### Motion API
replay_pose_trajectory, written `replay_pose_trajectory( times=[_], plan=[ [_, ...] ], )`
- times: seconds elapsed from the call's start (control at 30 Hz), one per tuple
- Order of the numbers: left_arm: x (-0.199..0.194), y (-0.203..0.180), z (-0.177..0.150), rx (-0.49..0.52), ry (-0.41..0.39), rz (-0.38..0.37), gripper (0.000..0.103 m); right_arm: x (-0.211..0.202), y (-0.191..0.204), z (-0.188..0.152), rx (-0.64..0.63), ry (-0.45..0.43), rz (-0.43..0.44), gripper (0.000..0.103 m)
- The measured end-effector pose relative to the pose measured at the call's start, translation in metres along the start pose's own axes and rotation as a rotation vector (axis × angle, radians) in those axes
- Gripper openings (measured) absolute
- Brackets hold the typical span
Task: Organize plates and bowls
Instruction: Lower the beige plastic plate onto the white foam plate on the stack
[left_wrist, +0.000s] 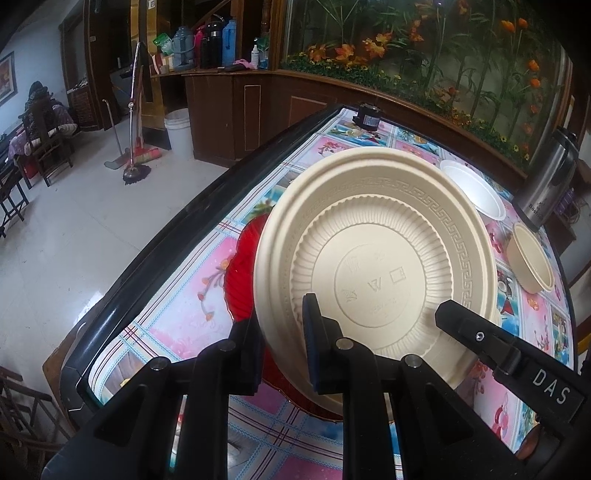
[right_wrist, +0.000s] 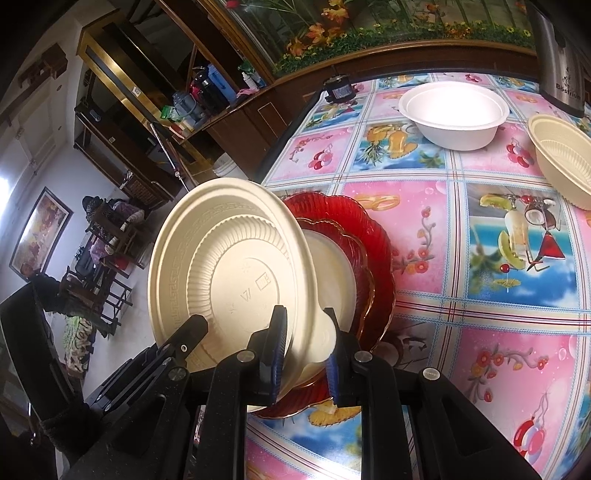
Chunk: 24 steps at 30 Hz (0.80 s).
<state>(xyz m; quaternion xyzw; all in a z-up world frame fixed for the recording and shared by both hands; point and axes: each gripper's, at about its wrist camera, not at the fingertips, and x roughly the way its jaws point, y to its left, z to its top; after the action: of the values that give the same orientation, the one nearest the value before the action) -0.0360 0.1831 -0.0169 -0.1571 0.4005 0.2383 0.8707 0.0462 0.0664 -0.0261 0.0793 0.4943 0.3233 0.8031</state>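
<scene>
Pinching one cream plate, both fingers pairs hold it; "DAS" marks the right gripper.

The bench is covered by a glossy cloth printed with pink floral and blue fruit squares and is edged by a dark rim. A red scalloped plate is set on it near the left edge. A white bowl and a cream ribbed bowl are placed farther back, apart from each other, beside a steel kettle. A small black device is seen at the far edge.
</scene>
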Motion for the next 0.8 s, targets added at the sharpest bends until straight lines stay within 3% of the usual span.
replay_pose_trajectory(
  times=[0.8],
  plan=[
    [0.0047, -0.0059, 0.0000, 0.024, 0.032, 0.018, 0.018, 0.0081, -0.0032, -0.0007, -0.002, 0.030, -0.035, 0.023]
  ],
)
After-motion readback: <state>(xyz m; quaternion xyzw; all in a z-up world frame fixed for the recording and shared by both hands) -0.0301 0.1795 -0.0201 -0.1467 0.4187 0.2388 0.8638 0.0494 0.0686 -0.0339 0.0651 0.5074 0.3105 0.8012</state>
